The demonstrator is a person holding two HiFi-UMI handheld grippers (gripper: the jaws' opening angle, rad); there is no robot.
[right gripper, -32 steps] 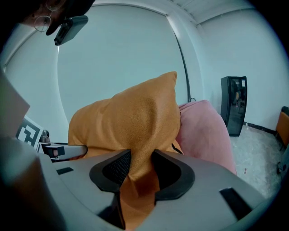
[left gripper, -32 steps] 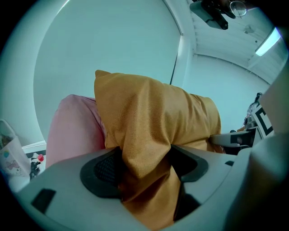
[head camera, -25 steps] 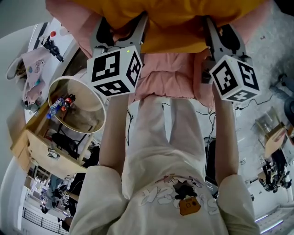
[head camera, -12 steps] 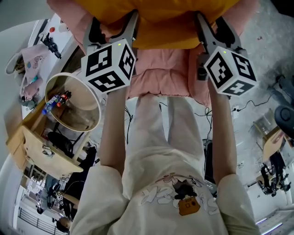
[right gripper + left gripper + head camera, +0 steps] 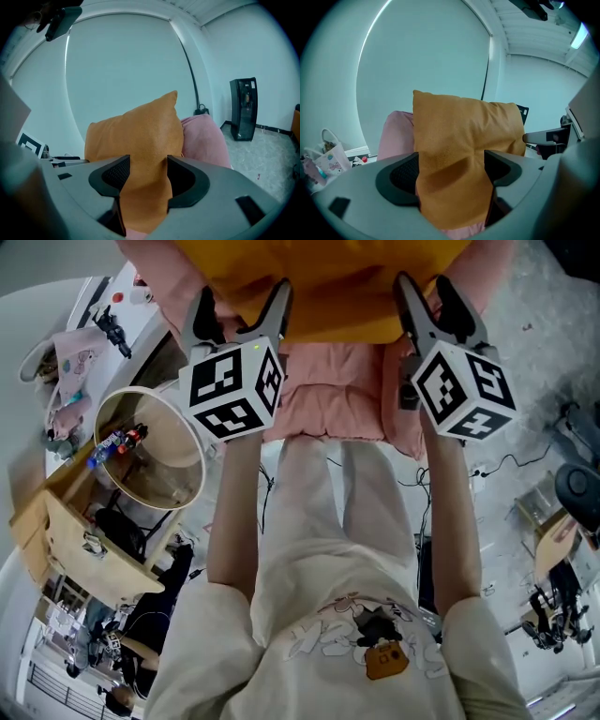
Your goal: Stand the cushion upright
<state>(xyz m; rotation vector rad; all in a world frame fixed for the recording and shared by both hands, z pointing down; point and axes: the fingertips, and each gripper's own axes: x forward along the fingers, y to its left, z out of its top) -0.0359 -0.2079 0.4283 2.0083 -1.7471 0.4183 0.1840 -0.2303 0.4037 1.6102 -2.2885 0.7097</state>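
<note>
Cushion (image 5: 464, 140) top corners show only in the gripper views; the head view crops them. Both left tool (image 5: 239, 306) and right tool (image 5: 429, 296) pinch it, jaws just easing wider.

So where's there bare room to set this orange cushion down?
The pink seat cushion under the orange cushion is bare. So is the floor right of it, until the cables. The left is crowded: the round tub and wooden shelf.
</note>
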